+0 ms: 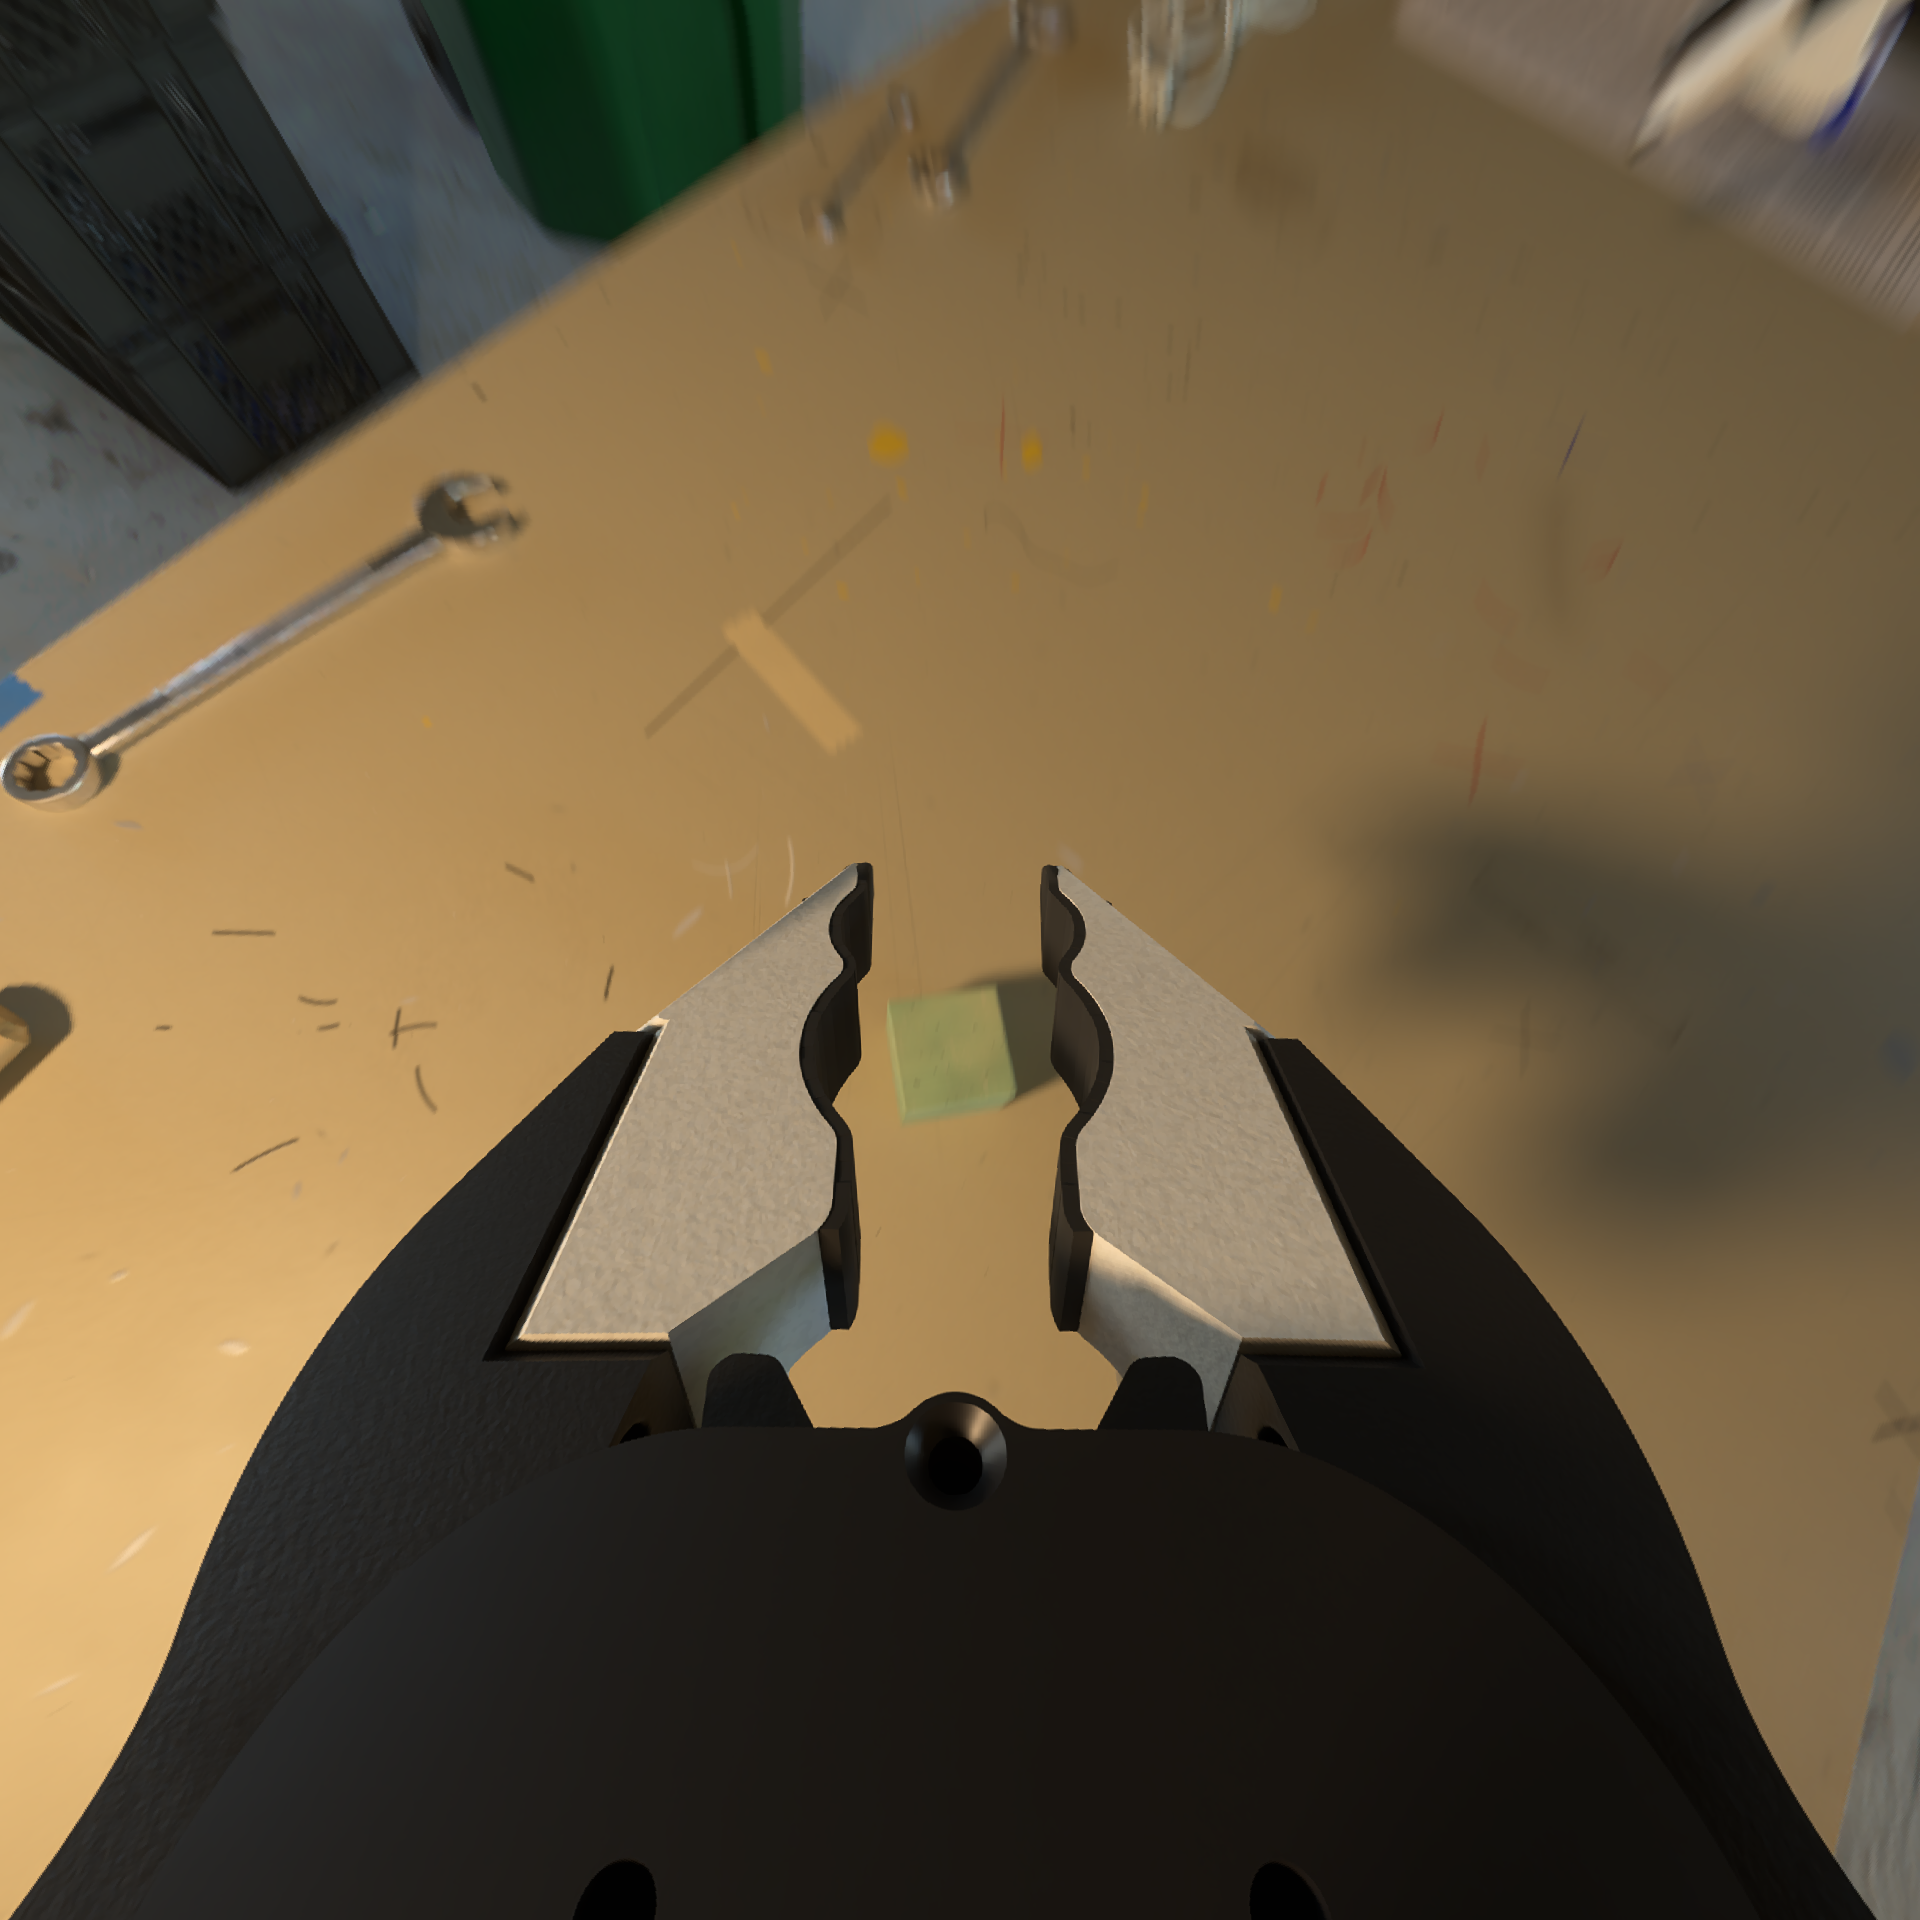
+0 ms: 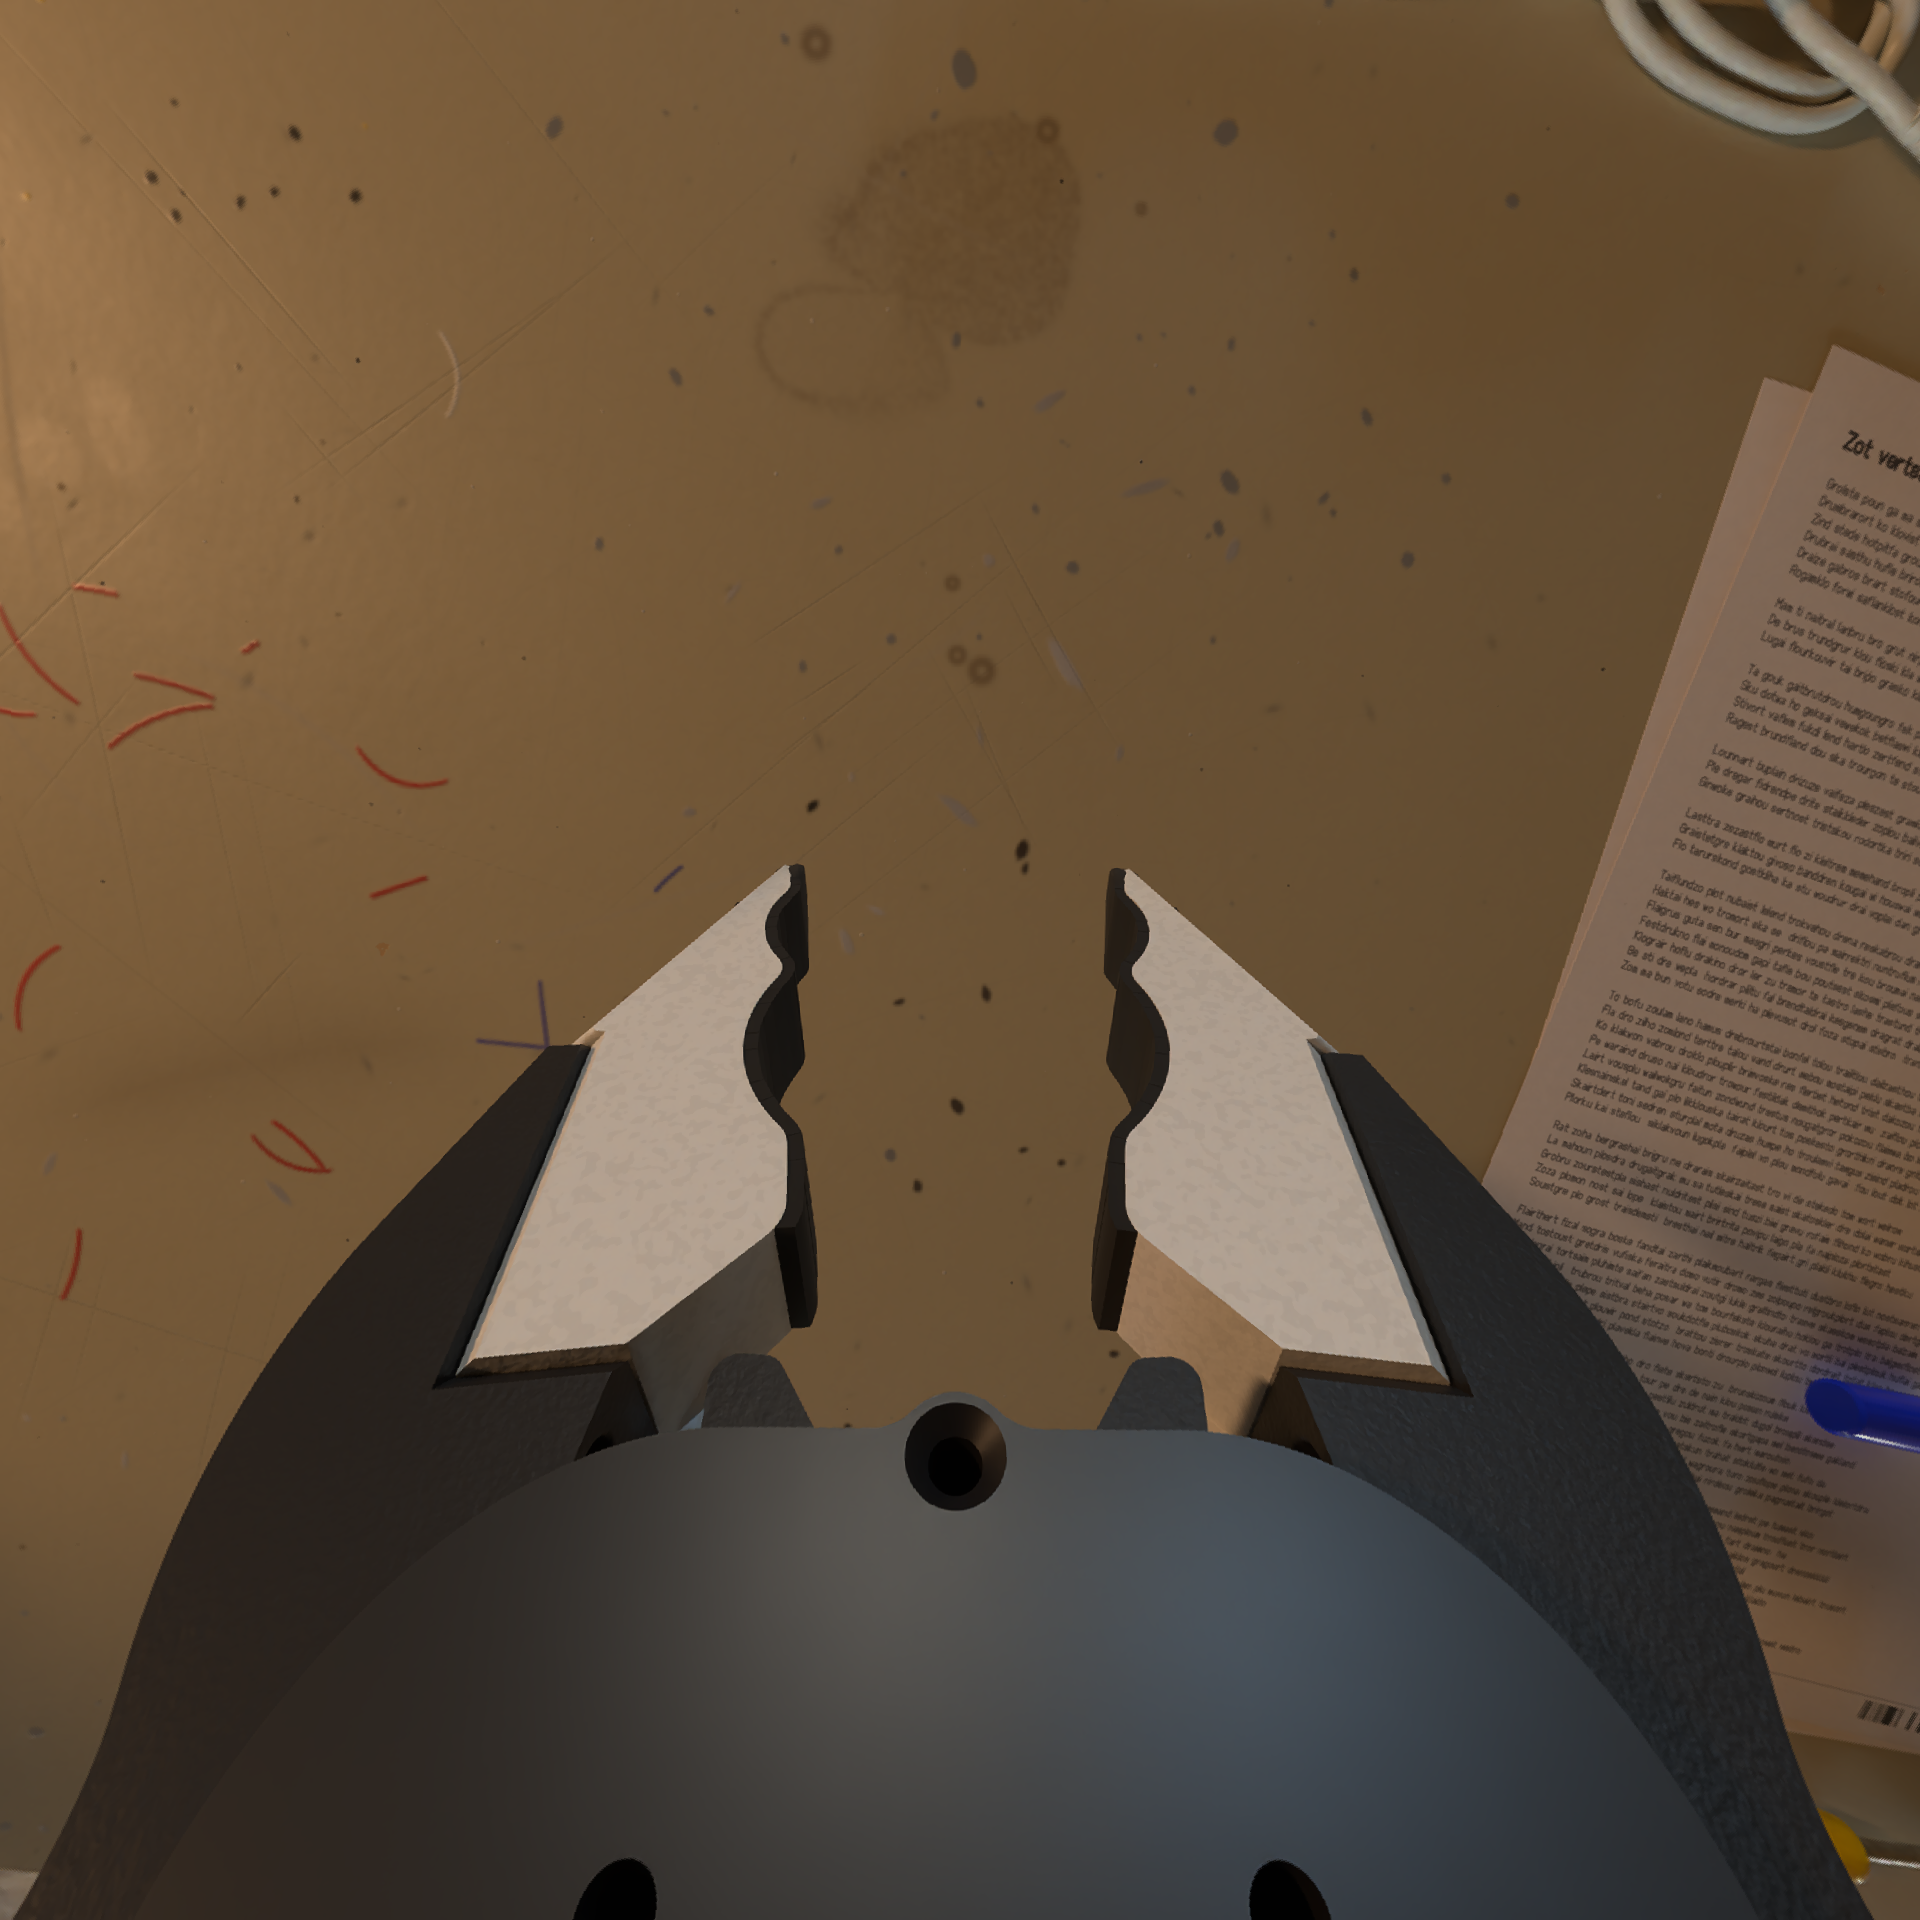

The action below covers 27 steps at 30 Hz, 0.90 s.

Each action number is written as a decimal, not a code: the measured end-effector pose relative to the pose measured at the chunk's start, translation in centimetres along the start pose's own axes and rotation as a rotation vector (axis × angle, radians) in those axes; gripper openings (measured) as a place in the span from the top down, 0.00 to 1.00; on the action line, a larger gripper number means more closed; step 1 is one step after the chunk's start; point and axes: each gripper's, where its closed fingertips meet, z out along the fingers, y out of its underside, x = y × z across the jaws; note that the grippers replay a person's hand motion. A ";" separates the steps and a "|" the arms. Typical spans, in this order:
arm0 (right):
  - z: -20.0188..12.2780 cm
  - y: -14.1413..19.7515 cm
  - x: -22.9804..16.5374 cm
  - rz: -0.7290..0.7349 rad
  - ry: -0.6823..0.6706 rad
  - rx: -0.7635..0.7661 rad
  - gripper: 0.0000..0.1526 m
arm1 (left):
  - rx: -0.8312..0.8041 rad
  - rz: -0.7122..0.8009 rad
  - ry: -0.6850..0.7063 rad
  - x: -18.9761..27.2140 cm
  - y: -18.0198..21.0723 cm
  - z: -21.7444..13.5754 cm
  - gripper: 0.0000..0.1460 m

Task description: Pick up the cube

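Observation:
A small pale green cube (image 1: 951, 1051) rests on the tan worktable (image 1: 1195, 675). In the left wrist view it lies in the gap between my two fingers, below them, with space on both sides. My left gripper (image 1: 957, 878) is open and touches nothing. My right gripper (image 2: 956, 881) is open and empty over a bare, speckled stretch of table (image 2: 623, 468). The cube does not show in the right wrist view.
A silver wrench (image 1: 249, 644) lies at the left near the table edge, more wrenches (image 1: 914, 156) at the far side. A strip of tape (image 1: 795, 681) is stuck ahead. Printed sheets (image 2: 1745, 935), a blue pen (image 2: 1860, 1413) and a coiled cable (image 2: 1766, 62) lie at the right.

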 end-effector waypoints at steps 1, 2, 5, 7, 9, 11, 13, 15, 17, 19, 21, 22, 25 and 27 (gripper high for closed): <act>0.0 0.0 0.0 -0.001 0.000 0.000 0.62 | -0.074 0.046 -0.002 0.2 0.9 0.6 0.78; 0.0 0.0 0.0 -0.001 0.000 -0.001 0.62 | -0.134 0.095 -0.003 0.4 1.6 1.2 0.78; 0.1 0.0 0.0 -0.002 -0.002 -0.003 0.62 | -0.275 0.193 -0.018 0.9 3.5 2.6 0.77; 0.2 0.1 0.0 -0.002 -0.003 -0.005 0.62 | -0.378 0.166 0.001 1.2 4.9 3.3 0.77; 0.2 0.1 0.1 -0.004 -0.004 -0.006 0.62 | -0.487 0.082 -0.012 1.1 6.3 3.9 0.75; 0.3 0.1 0.1 -0.012 -0.001 -0.006 0.62 | -0.595 -0.016 0.003 1.2 7.6 4.5 0.74; 0.3 0.1 0.1 -0.022 0.005 -0.009 0.63 | -0.664 -0.061 -0.046 0.5 8.4 5.2 0.67; 0.3 0.1 0.1 -0.030 0.011 -0.010 0.63 | -0.701 -0.084 -0.068 0.3 8.9 5.9 0.65; 0.3 0.1 0.1 -0.032 0.010 -0.010 0.63 | -0.743 -0.083 -0.071 0.2 9.6 6.5 0.64; 0.3 0.1 0.1 -0.033 0.006 -0.008 0.63 | -0.794 -0.082 -0.091 0.0 10.2 6.7 0.62; 0.2 0.1 0.2 -0.036 0.004 -0.007 0.63 | -0.833 -0.087 -0.121 -0.3 10.6 7.0 0.61; 0.2 0.1 0.2 -0.036 0.003 -0.008 0.64 | -0.850 -0.092 -0.121 -0.3 10.9 7.2 0.60; 0.2 0.1 0.1 -0.041 0.005 -0.009 0.64 | -0.898 -0.104 -0.128 -0.4 11.4 7.7 0.61; 0.2 0.1 0.1 -0.044 0.004 -0.009 0.64 | -0.888 -0.103 -0.124 -0.1 11.3 8.0 0.62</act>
